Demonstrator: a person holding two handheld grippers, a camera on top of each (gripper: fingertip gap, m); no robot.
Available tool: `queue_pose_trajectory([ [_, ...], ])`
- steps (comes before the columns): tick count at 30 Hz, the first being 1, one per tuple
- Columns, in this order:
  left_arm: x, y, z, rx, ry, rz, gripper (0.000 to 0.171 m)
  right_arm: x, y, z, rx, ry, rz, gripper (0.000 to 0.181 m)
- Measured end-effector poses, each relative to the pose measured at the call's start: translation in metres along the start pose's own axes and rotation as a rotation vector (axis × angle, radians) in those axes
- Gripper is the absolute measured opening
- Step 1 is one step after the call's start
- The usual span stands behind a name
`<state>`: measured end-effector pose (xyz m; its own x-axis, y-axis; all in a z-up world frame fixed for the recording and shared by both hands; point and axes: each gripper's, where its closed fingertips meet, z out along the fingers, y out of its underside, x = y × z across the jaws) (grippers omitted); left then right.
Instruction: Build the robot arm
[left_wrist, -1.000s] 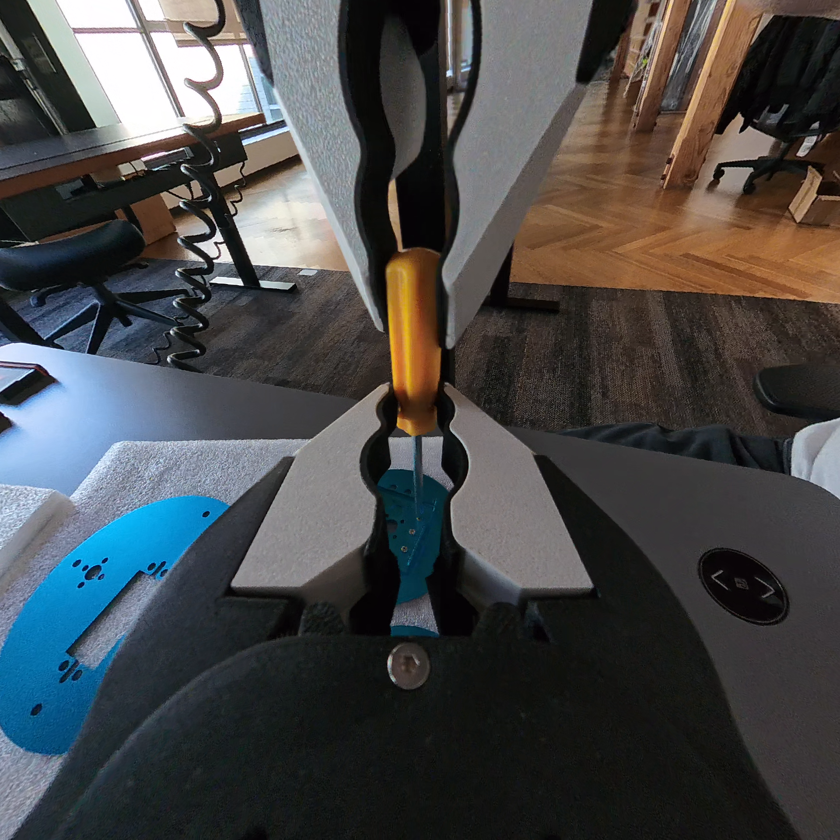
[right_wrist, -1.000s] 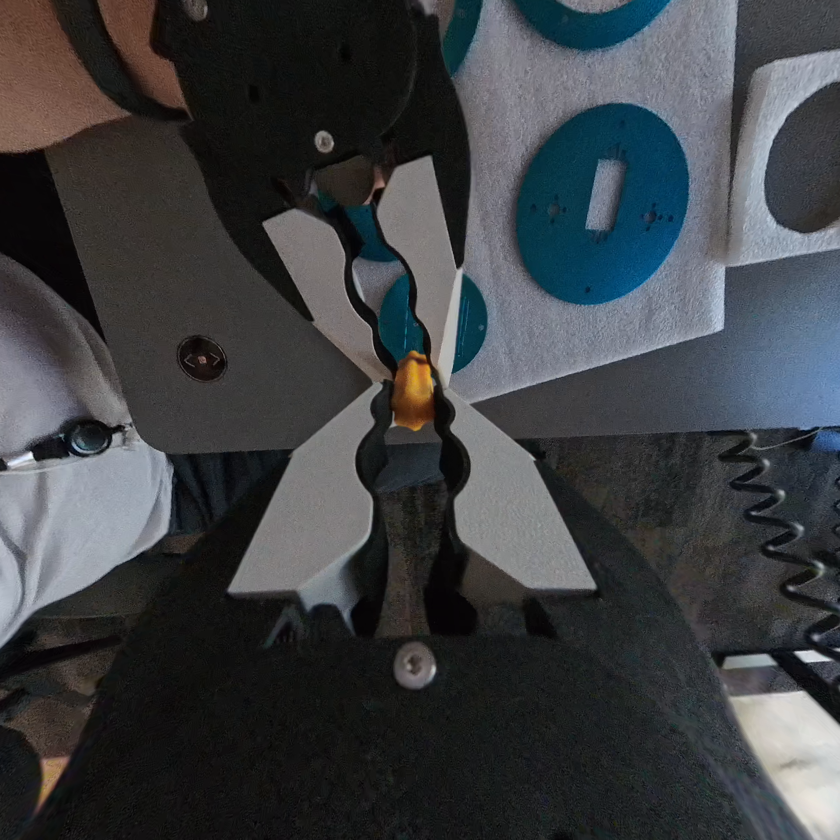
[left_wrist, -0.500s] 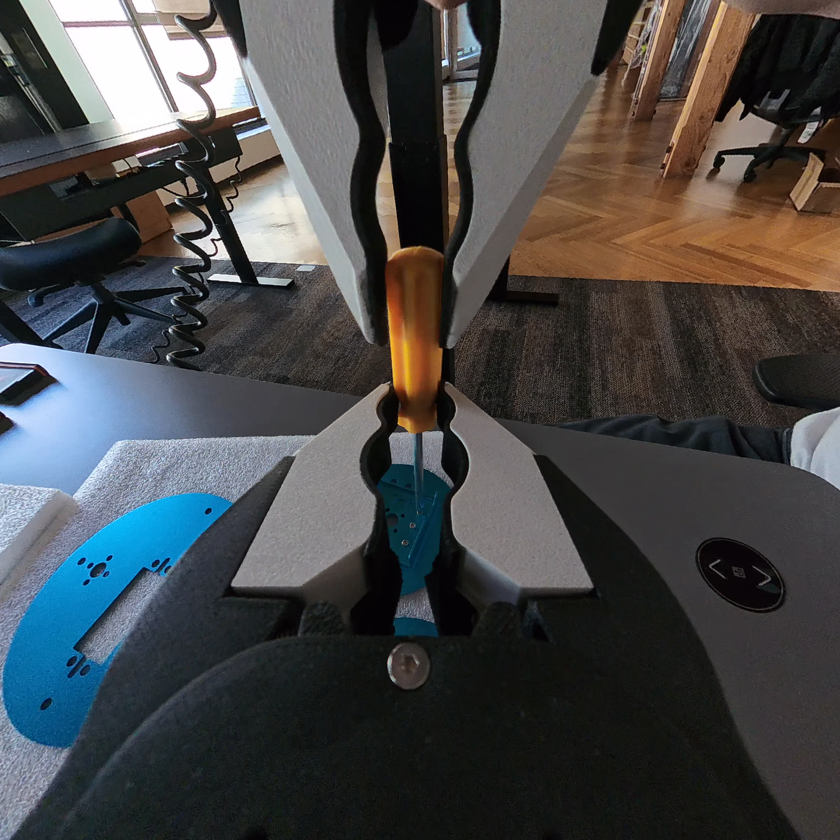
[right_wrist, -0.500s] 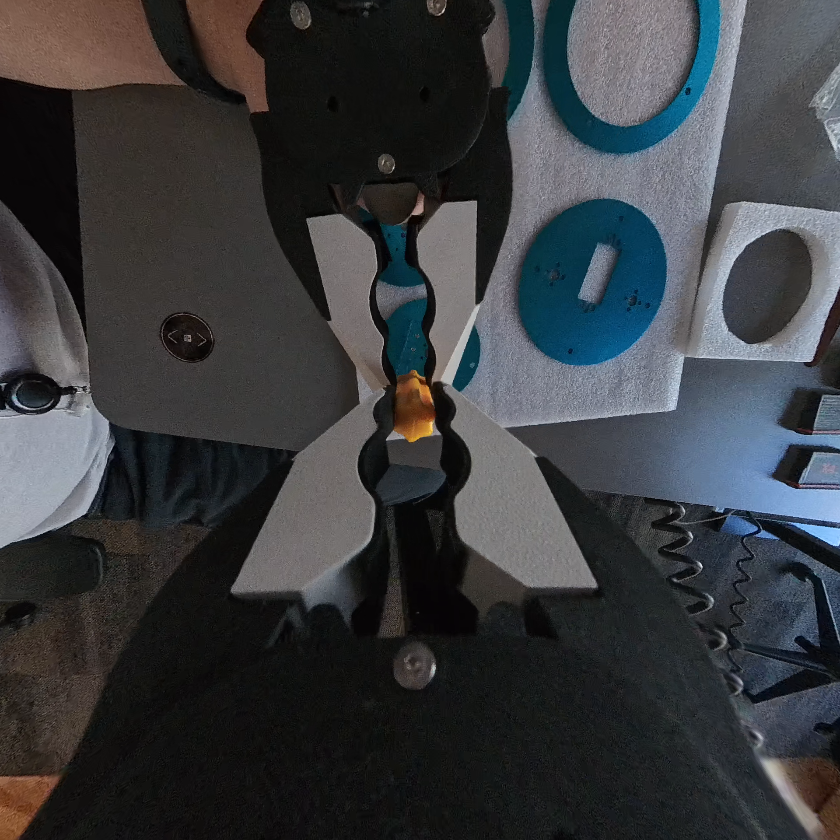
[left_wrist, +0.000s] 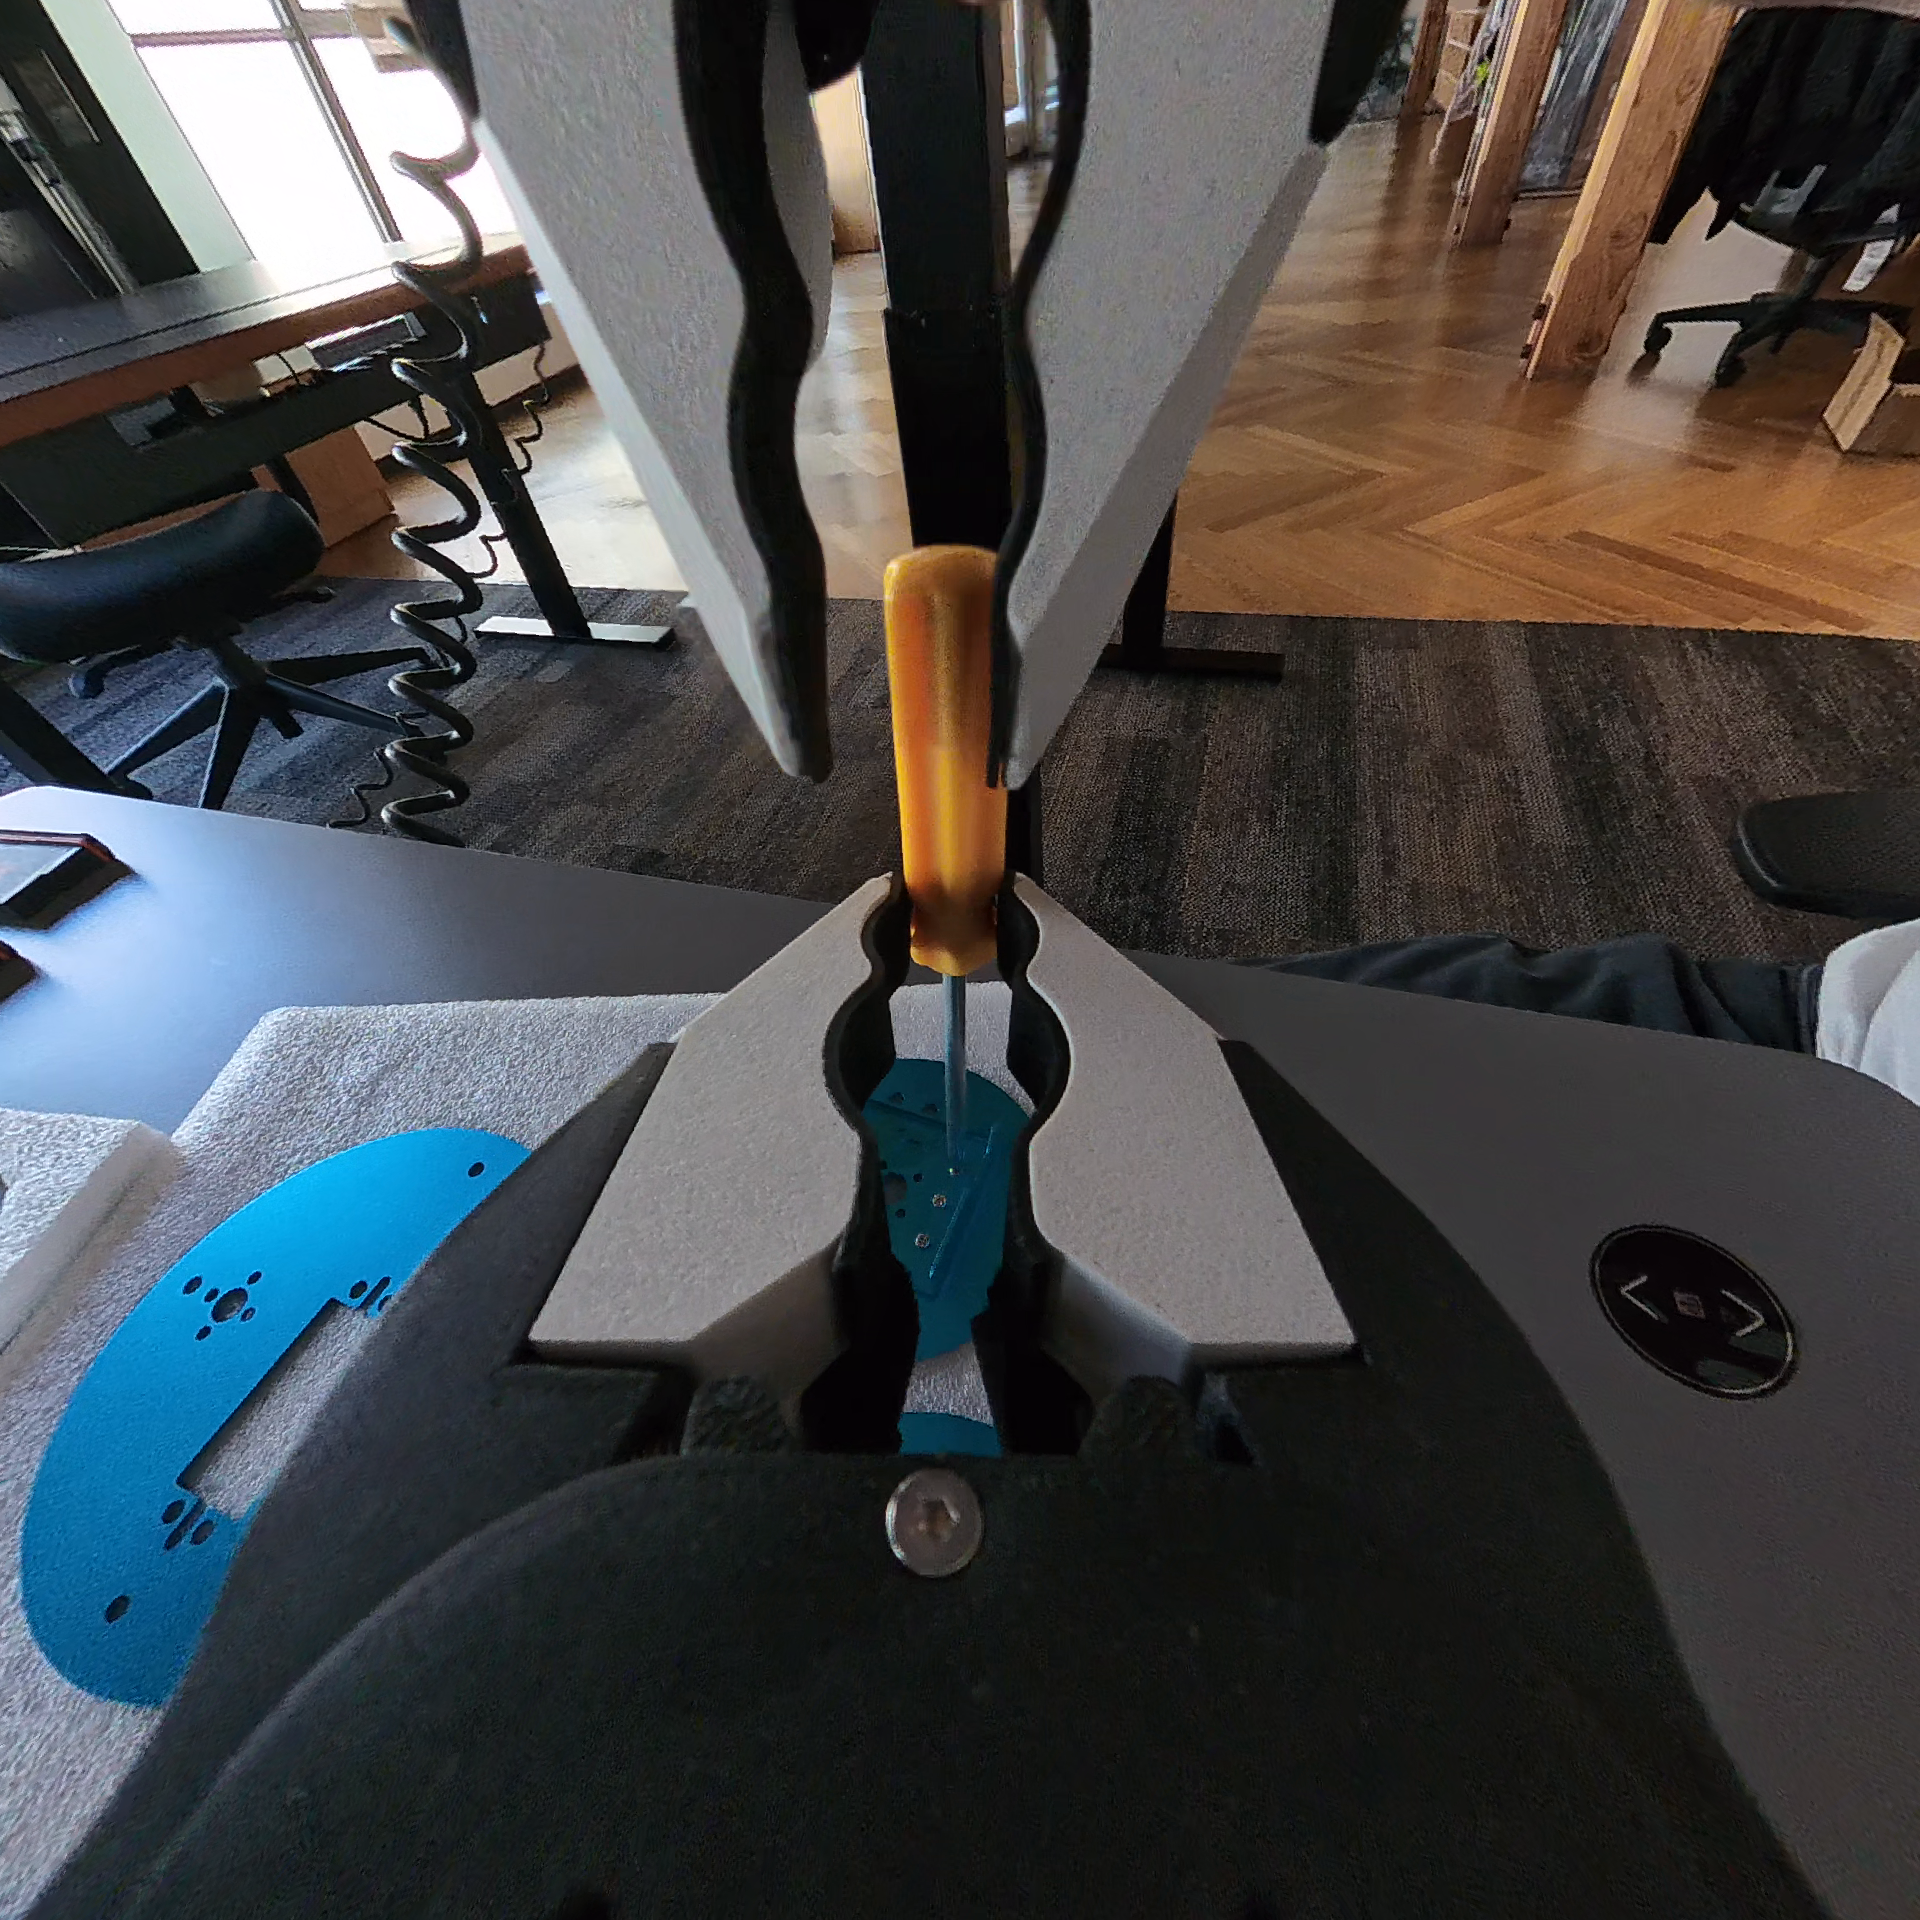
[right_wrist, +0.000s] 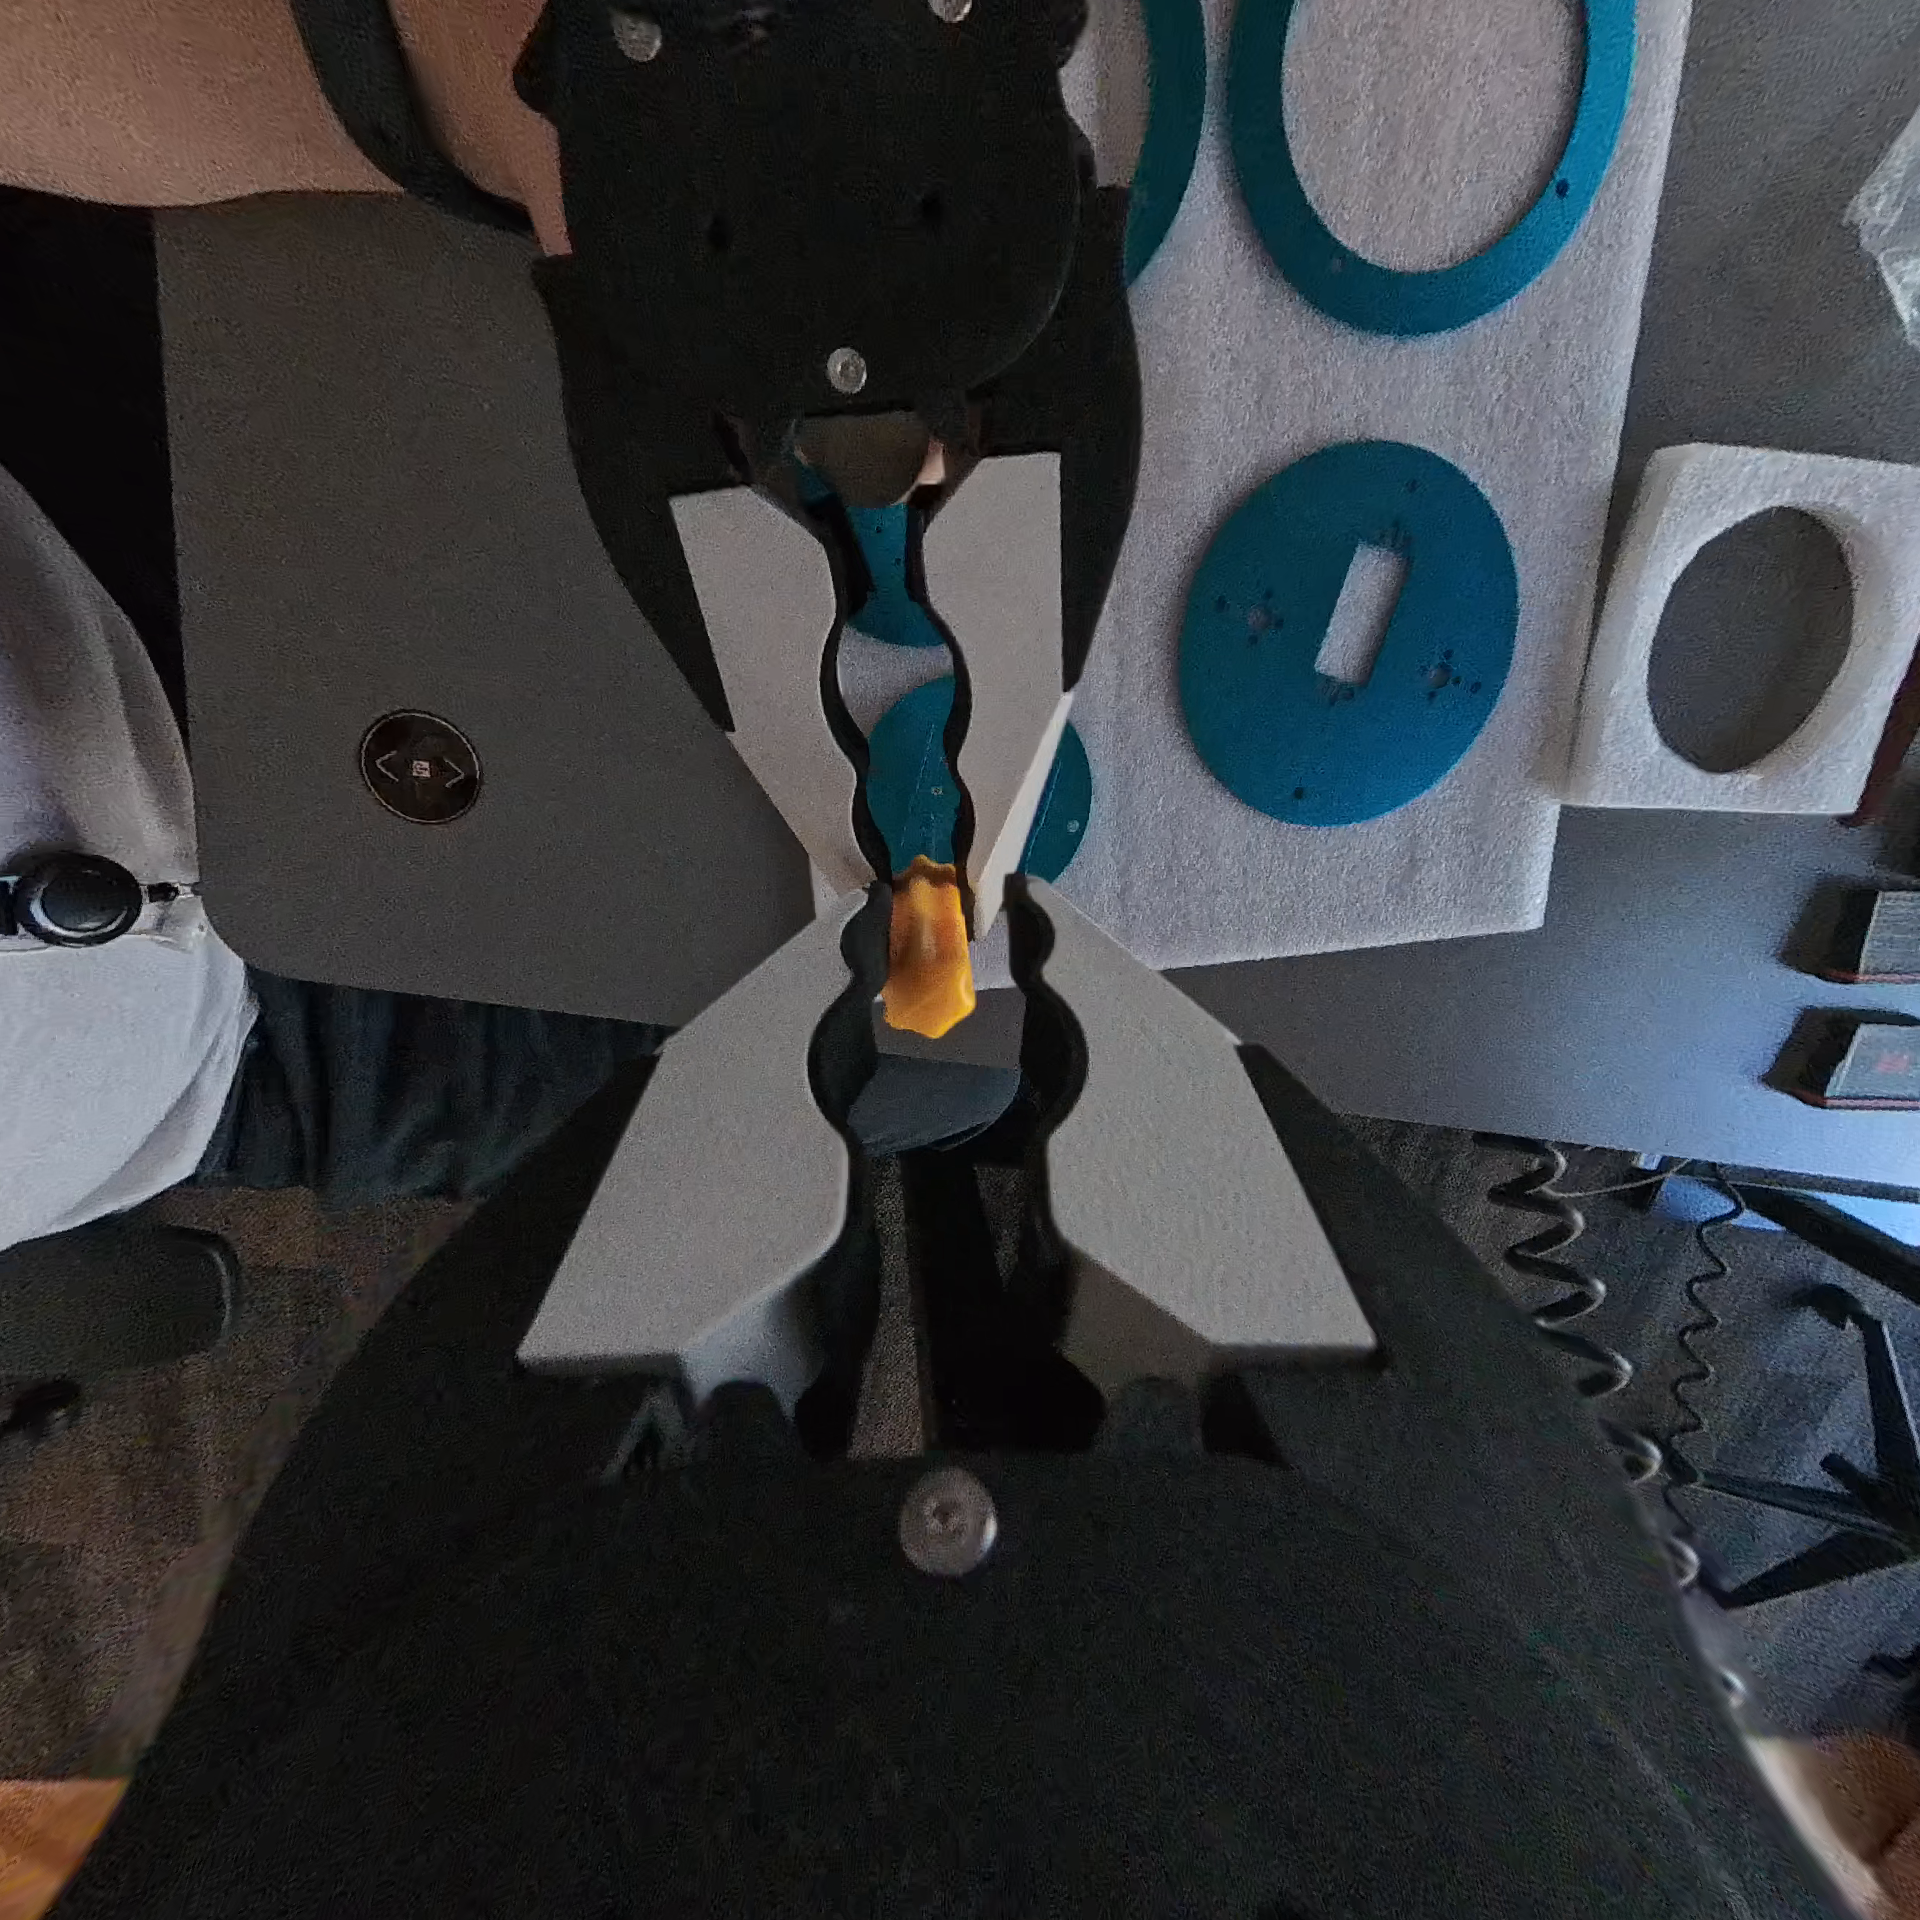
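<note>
The round black desk control (left_wrist: 1691, 1311) bears only arrow signs.

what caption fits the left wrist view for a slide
Left gripper clamps an orange-handled screwdriver upright over a small blue plate, right gripper open around the handle.

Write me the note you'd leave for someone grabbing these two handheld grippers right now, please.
Left gripper: shut on the lower end of the orange screwdriver handle, holding it upright.
Right gripper: open, fingers loosely either side of the handle's top, from above.
Screwdriver tip: down on the small blue plate, which lies on the white foam sheet.
Also on the foam: a slotted blue disc and a blue ring, apart from both grippers.
</note>
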<state>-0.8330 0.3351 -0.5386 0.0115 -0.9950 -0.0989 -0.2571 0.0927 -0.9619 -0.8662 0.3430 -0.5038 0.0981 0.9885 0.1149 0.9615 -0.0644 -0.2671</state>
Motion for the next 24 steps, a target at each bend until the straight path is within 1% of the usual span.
queue_pose_trajectory([
  [2,0.0,0.0,0.0,0.0,0.004,-0.001,0.015,-0.005,-0.001,0.001,0.011,-0.036,-0.044,0.014],
  [6,0.001,0.0,0.0,-0.001,0.003,0.004,0.015,-0.007,-0.001,-0.001,0.008,-0.072,-0.072,0.022],
  [9,-0.002,0.001,-0.003,0.001,-0.004,-0.007,0.015,-0.008,-0.006,-0.007,0.057,-0.116,-0.052,0.026],
  [12,-0.002,0.001,-0.003,0.0,-0.002,-0.005,0.015,-0.007,-0.004,-0.005,0.05,-0.09,-0.094,0.024],
  [13,-0.001,0.001,-0.002,0.0,0.001,-0.003,0.015,-0.007,-0.002,-0.003,0.03,-0.074,-0.117,0.018],
  [16,0.0,0.001,-0.003,0.001,0.006,-0.003,0.015,-0.008,-0.003,0.0,0.025,-0.053,-0.138,0.017],
  [19,-0.001,0.0,-0.002,0.008,0.004,-0.02,0.015,-0.005,-0.001,0.001,0.016,-0.063,-0.003,0.017],
  [21,-0.003,0.0,-0.001,0.009,0.0,-0.033,0.015,-0.002,-0.001,0.001,0.008,-0.039,0.113,0.018],
  [23,-0.005,0.001,-0.001,0.0,-0.024,-0.026,0.017,0.005,-0.004,0.003,0.018,0.002,0.334,0.017],
  [24,-0.005,0.001,-0.002,-0.001,-0.021,-0.027,0.016,0.005,-0.005,0.004,0.033,0.014,0.395,0.017],
])
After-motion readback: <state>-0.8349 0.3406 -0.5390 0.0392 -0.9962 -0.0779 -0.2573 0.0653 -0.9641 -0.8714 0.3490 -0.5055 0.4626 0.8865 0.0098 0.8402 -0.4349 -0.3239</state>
